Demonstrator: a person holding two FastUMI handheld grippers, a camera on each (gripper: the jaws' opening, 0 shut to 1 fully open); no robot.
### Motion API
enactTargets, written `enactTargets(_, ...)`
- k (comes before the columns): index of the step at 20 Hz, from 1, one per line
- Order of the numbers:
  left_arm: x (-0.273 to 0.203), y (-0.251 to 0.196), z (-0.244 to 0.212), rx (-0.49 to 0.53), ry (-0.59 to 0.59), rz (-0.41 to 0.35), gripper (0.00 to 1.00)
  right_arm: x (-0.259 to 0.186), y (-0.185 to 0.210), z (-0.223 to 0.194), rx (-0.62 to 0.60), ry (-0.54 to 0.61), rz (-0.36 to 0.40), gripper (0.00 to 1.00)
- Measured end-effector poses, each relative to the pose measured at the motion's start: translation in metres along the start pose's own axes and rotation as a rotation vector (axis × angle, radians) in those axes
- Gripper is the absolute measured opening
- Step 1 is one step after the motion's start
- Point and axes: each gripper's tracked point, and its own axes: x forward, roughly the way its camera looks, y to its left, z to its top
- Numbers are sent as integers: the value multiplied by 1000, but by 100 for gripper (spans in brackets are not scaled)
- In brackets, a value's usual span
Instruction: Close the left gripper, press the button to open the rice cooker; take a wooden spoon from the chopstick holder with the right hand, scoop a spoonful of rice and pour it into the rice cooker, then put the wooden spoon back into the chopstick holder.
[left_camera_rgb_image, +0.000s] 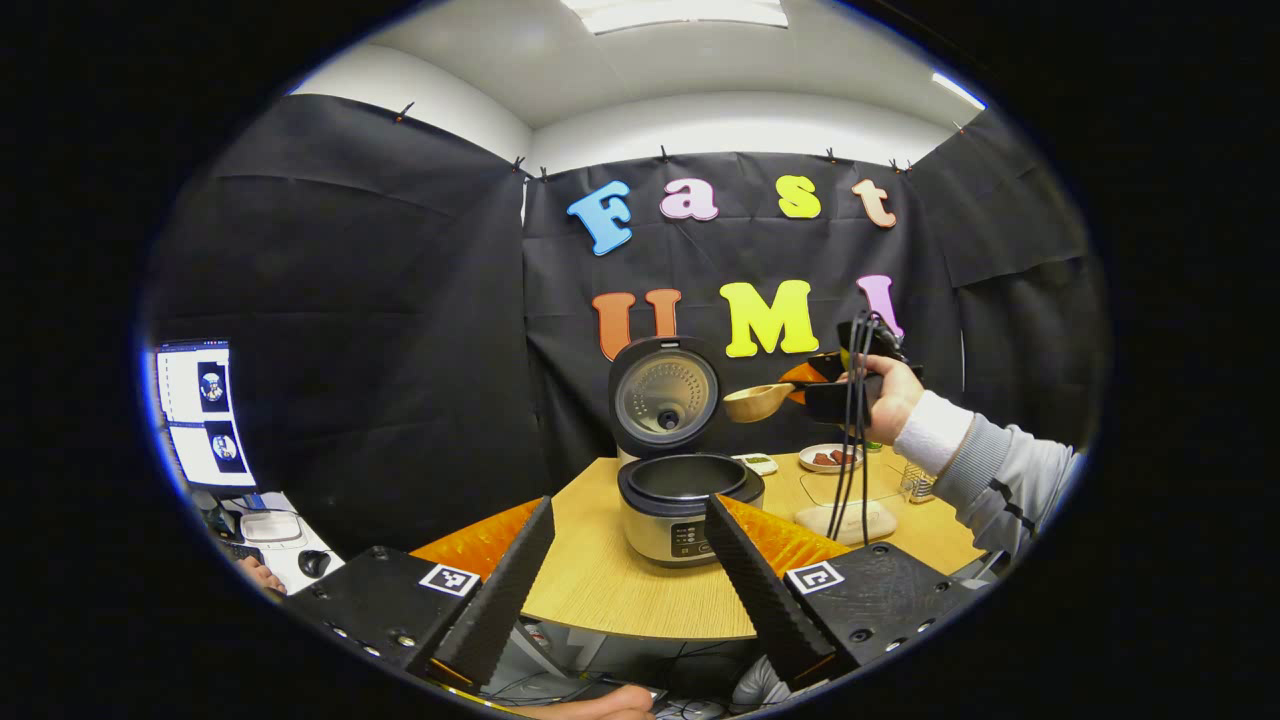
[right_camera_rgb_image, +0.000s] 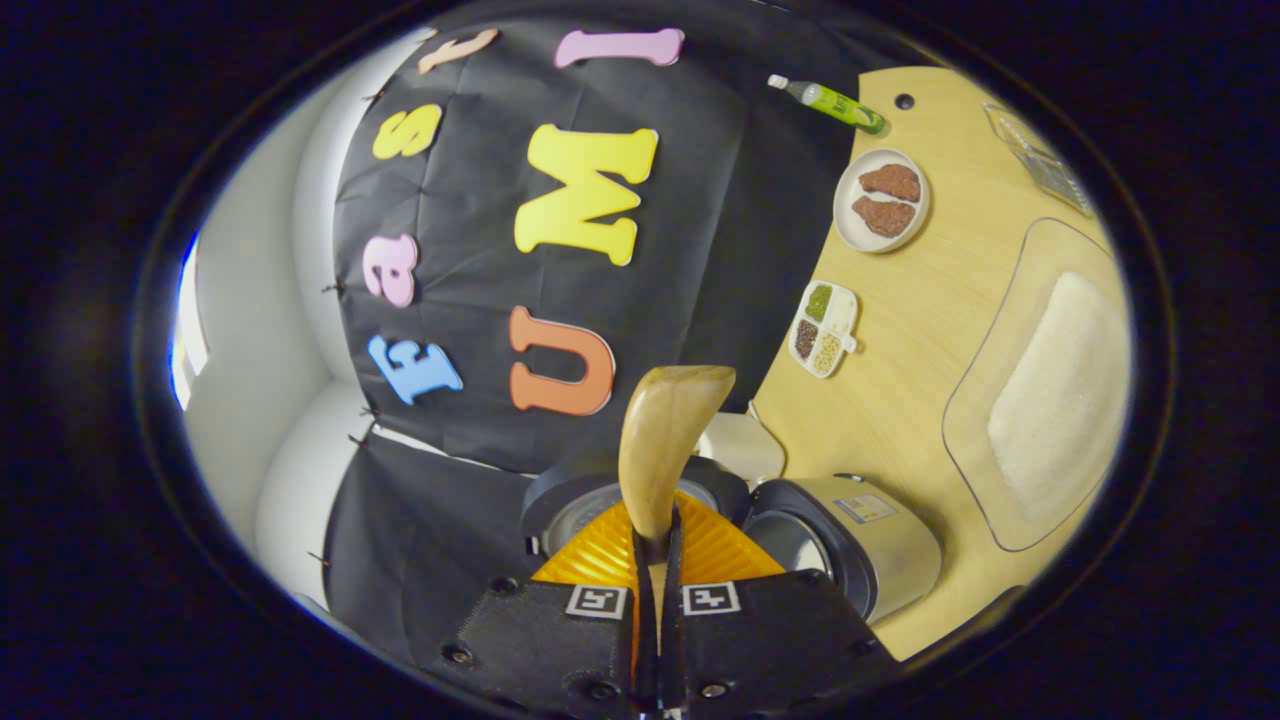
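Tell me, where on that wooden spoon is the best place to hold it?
By the handle, from its tail end, as the right claw does now. The wooden spoon has a thin handle that both fingers can pinch, leaving its broad bowl free, out in front, for scooping and tipping over the rice cooker.

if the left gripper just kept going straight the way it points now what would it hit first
Most likely the rice cooker: it sits centred between the open left gripper fingers, lid up, on the table. The table's near edge lies lower in that line, so depth is unclear; a low path could meet the edge first.
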Motion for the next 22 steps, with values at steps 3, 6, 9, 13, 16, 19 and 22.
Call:
enactTargets(3,2,3,-3,-14,-1,2,96,18,9,-18,-194,9,-37,7)
enactTargets(6,1,-1,-7,-24,13,-13,96,28,-3,-33,-315,17,-97,7)
enactTargets(9,-3,0,-2,-16,-2,-8,96,35,0,-43,-447,22,-120,7)
enactTargets(13,-7,-6,-1,-8,-23,-20,96,30,-3,-58,-650,-2,-127,7)
enactTargets(16,-3,-5,-11,-26,7,-18,96,32,-3,-61,-831,-31,-153,8)
enactTargets(19,-2,0,-18,-44,39,0,96,35,13,-58,-1048,-101,-120,7)
enactTargets(22,-5,4,-11,-43,25,12,96,31,27,-64,-1201,-143,-105,8)
